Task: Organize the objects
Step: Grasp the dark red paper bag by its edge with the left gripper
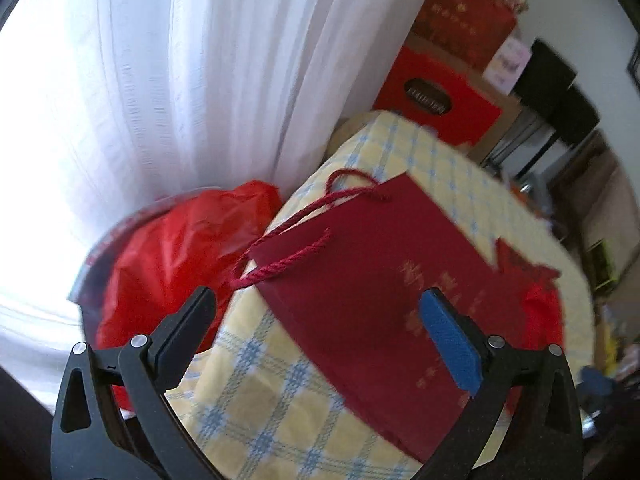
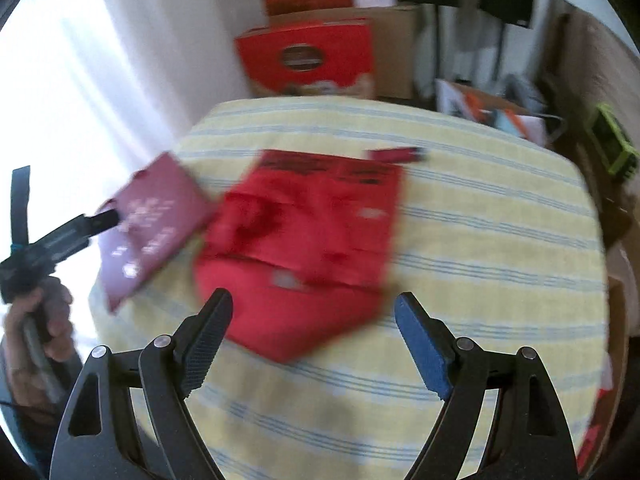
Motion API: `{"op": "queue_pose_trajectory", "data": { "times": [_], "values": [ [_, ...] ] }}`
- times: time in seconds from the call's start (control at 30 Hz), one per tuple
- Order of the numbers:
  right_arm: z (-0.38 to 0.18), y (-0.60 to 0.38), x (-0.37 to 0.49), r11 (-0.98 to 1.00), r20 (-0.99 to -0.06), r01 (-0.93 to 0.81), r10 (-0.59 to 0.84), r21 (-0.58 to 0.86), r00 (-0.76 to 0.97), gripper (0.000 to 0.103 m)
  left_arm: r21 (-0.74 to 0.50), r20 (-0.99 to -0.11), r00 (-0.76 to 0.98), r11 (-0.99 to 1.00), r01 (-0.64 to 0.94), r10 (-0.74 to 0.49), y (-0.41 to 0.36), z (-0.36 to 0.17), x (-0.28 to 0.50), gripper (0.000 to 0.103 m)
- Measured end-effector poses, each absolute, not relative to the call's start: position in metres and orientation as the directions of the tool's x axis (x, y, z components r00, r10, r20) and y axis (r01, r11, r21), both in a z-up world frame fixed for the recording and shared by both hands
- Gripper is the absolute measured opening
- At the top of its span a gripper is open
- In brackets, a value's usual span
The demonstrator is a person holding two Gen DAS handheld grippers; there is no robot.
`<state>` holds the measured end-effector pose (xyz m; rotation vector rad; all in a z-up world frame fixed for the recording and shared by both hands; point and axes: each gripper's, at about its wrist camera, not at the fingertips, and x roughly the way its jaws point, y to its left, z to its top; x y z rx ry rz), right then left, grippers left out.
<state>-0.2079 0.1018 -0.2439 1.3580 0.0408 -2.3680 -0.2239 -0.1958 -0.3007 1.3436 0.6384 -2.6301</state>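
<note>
A dark red paper gift bag (image 1: 372,280) with rope handles (image 1: 304,216) lies flat on the yellow checked tablecloth (image 1: 280,412), near the table's edge. My left gripper (image 1: 318,294) hangs open over it, and its pads do not press the bag. In the right wrist view the same bag (image 2: 152,224) lies at the left, with the left gripper (image 2: 106,218) at its edge and a hand (image 2: 36,320) holding that tool. A bright red flat bag (image 2: 304,240) lies mid-table. Just above its near edge my right gripper (image 2: 313,298) stands open, holding nothing.
A red plastic bag (image 1: 180,248) sits beside the table against the white curtain (image 1: 180,80). Red boxes (image 2: 308,56) and a cardboard box (image 2: 396,48) are stacked behind the table. Clutter and a green crate (image 2: 612,148) stand to the right.
</note>
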Motion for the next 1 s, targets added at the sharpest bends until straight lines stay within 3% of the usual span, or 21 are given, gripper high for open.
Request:
{"op": "queue_pose_trajectory", "data": {
  "times": [0.17,0.23,0.3,0.47,0.57,0.63,0.8,1.0],
  "values": [
    [-0.242,0.061,-0.216,-0.889,-0.824,0.412,-0.379,0.198,-0.421,0.082,-0.408,-0.761,-0.626,-0.875,0.258,0.170,-0.200,-0.304,-0.225,0.089],
    [-0.243,0.047,-0.217,-0.854,-0.808,0.445,-0.451,0.268,-0.379,0.080,-0.428,-0.753,-0.633,-0.865,0.263,0.180,-0.201,-0.303,-0.225,0.077],
    [-0.246,0.029,-0.216,-0.827,-0.802,0.476,-0.488,0.299,-0.345,0.077,-0.462,-0.743,-0.637,-0.846,0.266,0.206,-0.204,-0.305,-0.226,0.073],
    [-0.268,-0.004,-0.217,-0.807,-0.817,0.501,-0.498,0.314,-0.290,0.072,-0.460,-0.750,-0.626,-0.847,0.265,0.211,-0.205,-0.308,-0.227,0.060],
    [-0.284,-0.008,-0.224,-0.797,-0.808,0.462,-0.536,0.389,-0.244,0.058,-0.483,-0.740,-0.632,-0.835,0.262,0.230,-0.205,-0.310,-0.228,0.060],
    [-0.289,-0.003,-0.230,-0.795,-0.780,0.409,-0.571,0.448,-0.256,0.040,-0.486,-0.739,-0.634,-0.832,0.268,0.228,-0.204,-0.310,-0.229,0.060],
    [-0.280,0.011,-0.237,-0.771,-0.706,0.357,-0.631,0.528,-0.321,0.017,-0.495,-0.732,-0.641,-0.826,0.270,0.229,-0.202,-0.310,-0.229,0.061],
    [-0.245,0.020,-0.217,-0.739,-0.635,0.405,-0.672,0.539,-0.381,0.010,-0.652,-0.633,-0.678,-0.729,0.206,0.374,-0.201,-0.300,-0.227,0.061]
  ]
}}
